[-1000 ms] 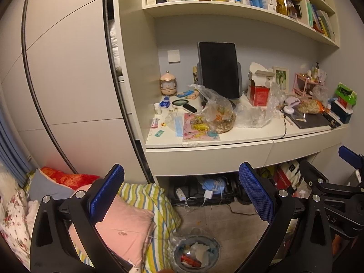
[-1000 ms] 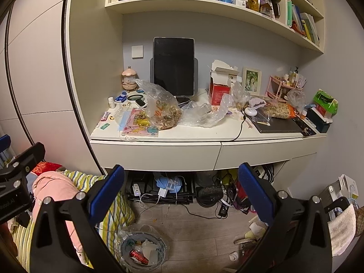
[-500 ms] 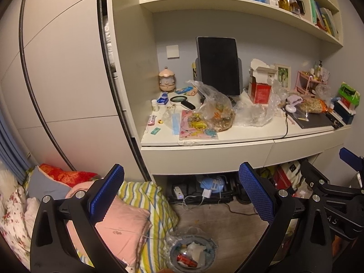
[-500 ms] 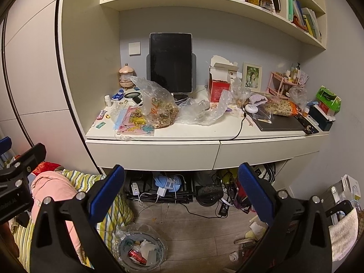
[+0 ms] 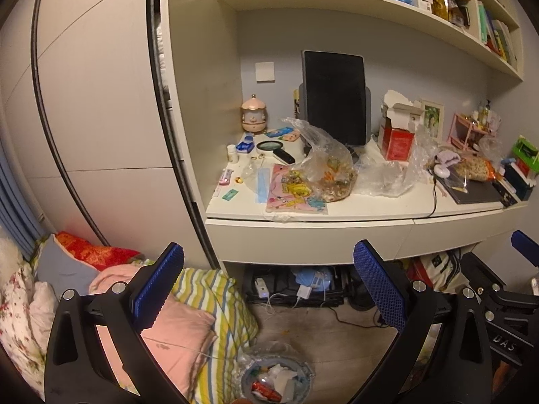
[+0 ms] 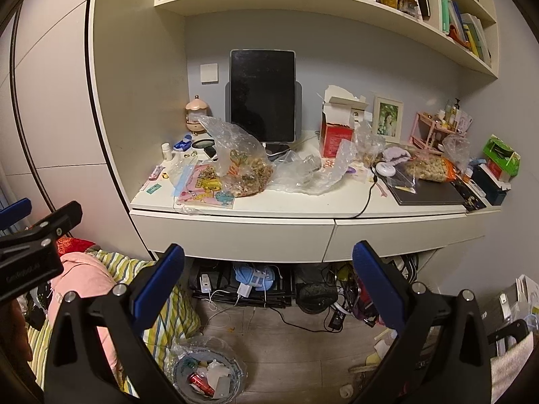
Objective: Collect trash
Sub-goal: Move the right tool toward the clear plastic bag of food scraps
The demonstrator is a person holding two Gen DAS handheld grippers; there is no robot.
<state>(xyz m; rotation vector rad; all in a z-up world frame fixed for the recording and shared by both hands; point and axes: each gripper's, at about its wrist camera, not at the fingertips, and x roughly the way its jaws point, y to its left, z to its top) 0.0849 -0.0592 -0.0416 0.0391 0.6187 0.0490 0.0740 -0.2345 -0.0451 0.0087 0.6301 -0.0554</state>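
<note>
The white worktop [image 6: 296, 202] fills the middle of both views, well ahead of the two grippers and crowded with bags, a dark upright screen [image 6: 262, 96] and a torn red carton [image 6: 337, 139]. On the floor below and nearer stands a small lined bin [image 6: 205, 373] holding scraps and a red can, beside the striped bedding [image 5: 215, 289]. The trash most open to a first pick seems to be the crumpled empty plastic bag [image 6: 310, 175] lying just right of the clear bag of food scraps [image 6: 242, 168], which itself rests partly on a colourful booklet [image 6: 202, 190]. The left gripper [image 5: 267, 289] and the right gripper [image 6: 267, 289] both hang in the air short of the desk front, their jaws spread wide and carrying nothing. To do the approach well, I would judge it best to rise above the drawer front before going forward, come down on the loose plastic from above, and pinch a raised fold, not the flat sheet. The black cable [image 6: 369, 195] trailing over the edge, close by the plastic, could snag, so the right jaws should stay left of it. Small items at the left end, such as the pill bottle [image 6: 166, 150], are too tiny to sort from here.
</note>
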